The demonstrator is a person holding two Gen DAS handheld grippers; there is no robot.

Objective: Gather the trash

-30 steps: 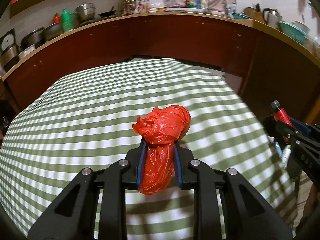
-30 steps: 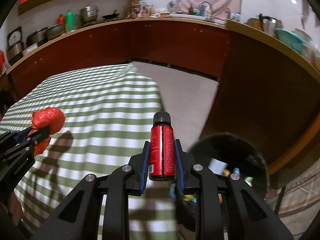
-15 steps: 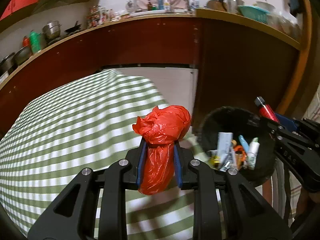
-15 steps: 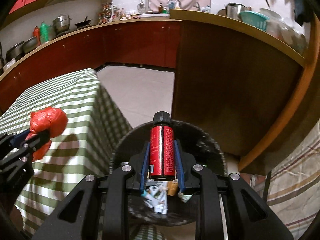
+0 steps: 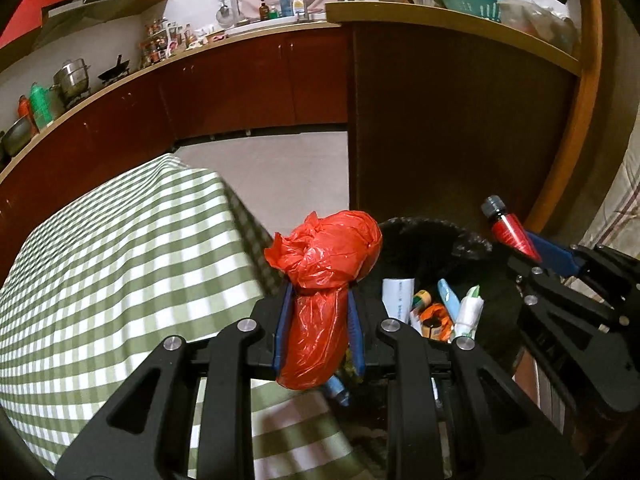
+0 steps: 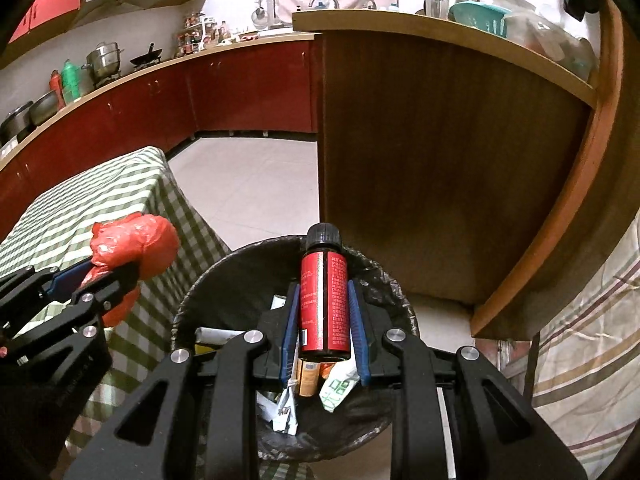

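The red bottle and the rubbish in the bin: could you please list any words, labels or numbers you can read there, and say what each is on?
None can be read with confidence.
red bottle, held in the right gripper: columns of fine print and a barcode, too small to read.
green-and-white packet in the black bin: large green characters, only partly visible, unreadable.
white tube in the bin: a faint small mark, blurred.
red plastic bag in the left gripper: no print.

A green-and-white checked tablecloth [image 5: 120, 264] covers the table; beside it, the black-lined trash bin [image 6: 240, 276] stands on the tiled floor [image 5: 288, 168].
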